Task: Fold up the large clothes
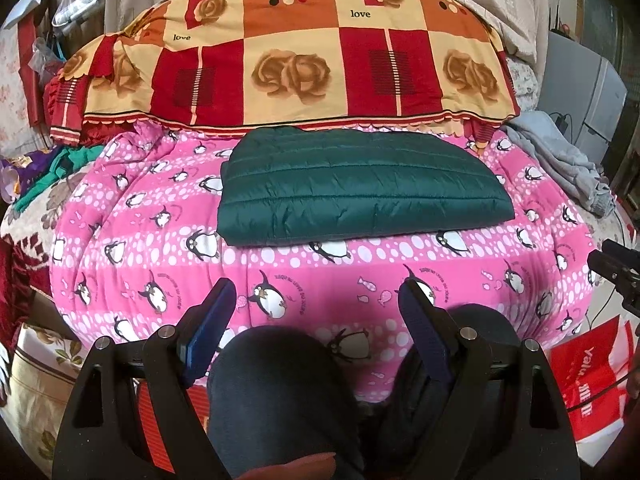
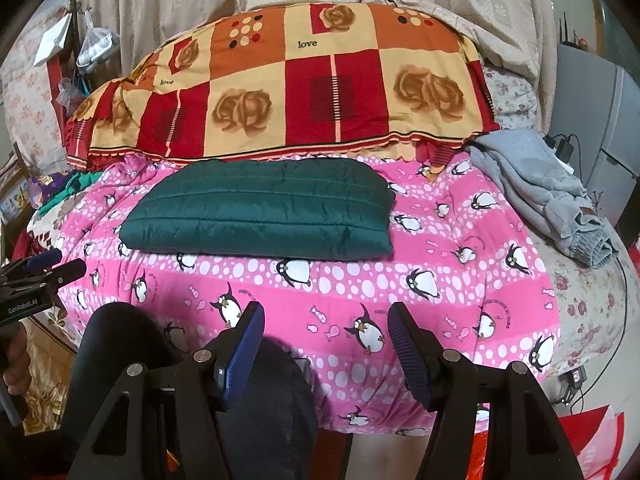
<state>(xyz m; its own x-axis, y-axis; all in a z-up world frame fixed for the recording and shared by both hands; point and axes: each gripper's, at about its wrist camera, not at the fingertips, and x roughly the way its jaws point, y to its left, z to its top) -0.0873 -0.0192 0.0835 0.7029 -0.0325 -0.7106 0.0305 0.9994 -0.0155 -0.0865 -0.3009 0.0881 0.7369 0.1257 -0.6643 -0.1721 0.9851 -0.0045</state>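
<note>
A dark green quilted jacket [image 1: 360, 186] lies folded into a flat rectangle on the pink penguin blanket [image 1: 160, 264] that covers the bed. It also shows in the right wrist view [image 2: 264, 210]. My left gripper [image 1: 316, 300] is open and empty, held back over the near edge of the bed, well short of the jacket. My right gripper [image 2: 326, 324] is open and empty, also near the front edge. The left gripper shows at the left edge of the right wrist view [image 2: 44, 270]. The right gripper shows at the right edge of the left wrist view [image 1: 616, 268].
A red, orange and cream rose-patterned quilt [image 1: 296, 60] is piled behind the jacket. A grey garment [image 2: 548, 192] lies crumpled on the bed's right side. Green and purple clothes [image 1: 52, 168] lie at the left. My knees [image 1: 280, 392] are below the grippers. A red bag [image 1: 588, 380] stands at the right.
</note>
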